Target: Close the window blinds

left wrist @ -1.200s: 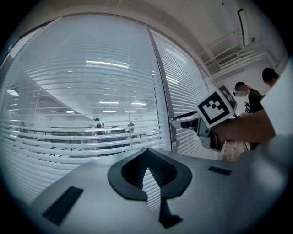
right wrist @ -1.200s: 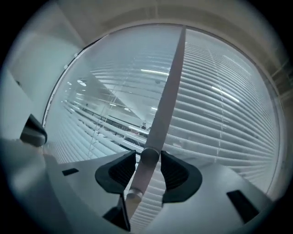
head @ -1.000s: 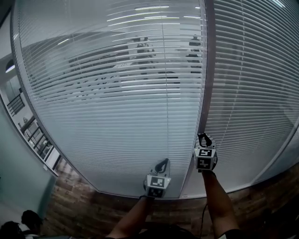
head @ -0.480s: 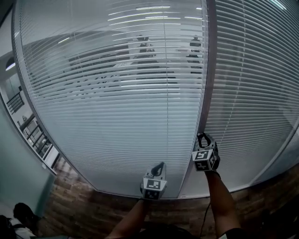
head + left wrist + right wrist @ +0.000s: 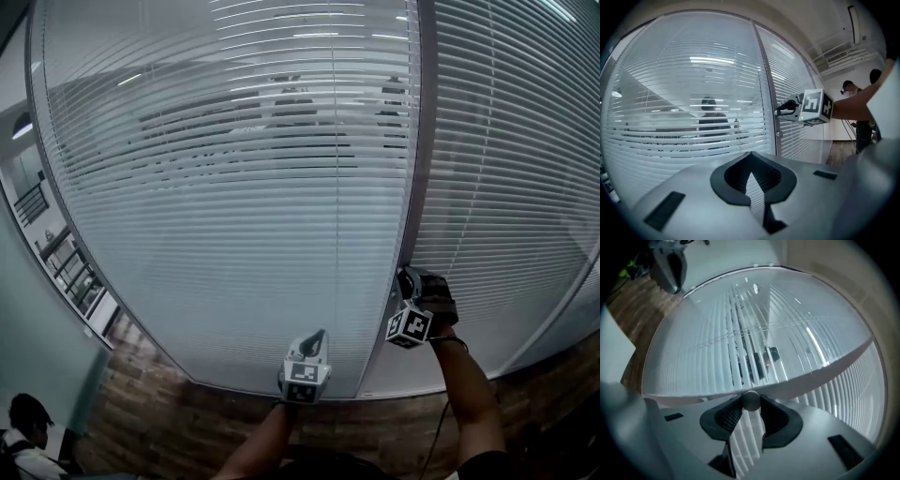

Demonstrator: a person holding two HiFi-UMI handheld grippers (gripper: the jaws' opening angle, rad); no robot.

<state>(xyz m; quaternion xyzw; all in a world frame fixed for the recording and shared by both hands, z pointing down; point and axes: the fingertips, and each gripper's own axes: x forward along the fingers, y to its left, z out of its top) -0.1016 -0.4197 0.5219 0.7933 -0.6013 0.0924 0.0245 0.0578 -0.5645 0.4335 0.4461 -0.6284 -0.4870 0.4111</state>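
Pale horizontal blinds (image 5: pixel 234 187) hang behind a big glass pane, their slats partly tilted, with a room faintly visible through them. A grey frame post (image 5: pixel 417 141) divides this pane from a second blind (image 5: pixel 506 169). My right gripper (image 5: pixel 406 274) is up against the post, shut on a small round knob (image 5: pixel 751 401) that sits between its pads. The left gripper view shows it from the side as the right gripper (image 5: pixel 780 110) touching the post. My left gripper (image 5: pixel 319 335) hovers low in front of the glass, jaws shut and empty.
Below the glass runs a brick-patterned wall strip (image 5: pixel 141 394). A person's head (image 5: pixel 28 412) shows at the lower left. Figures (image 5: pixel 295 103) stand behind the blinds. Another person (image 5: pixel 848 86) stands off to the right on a wooden floor.
My right gripper has twisted on the knob, its marker cube rolling over. The slats have tilted further, so the room behind shows less. The left gripper drifted slightly left.
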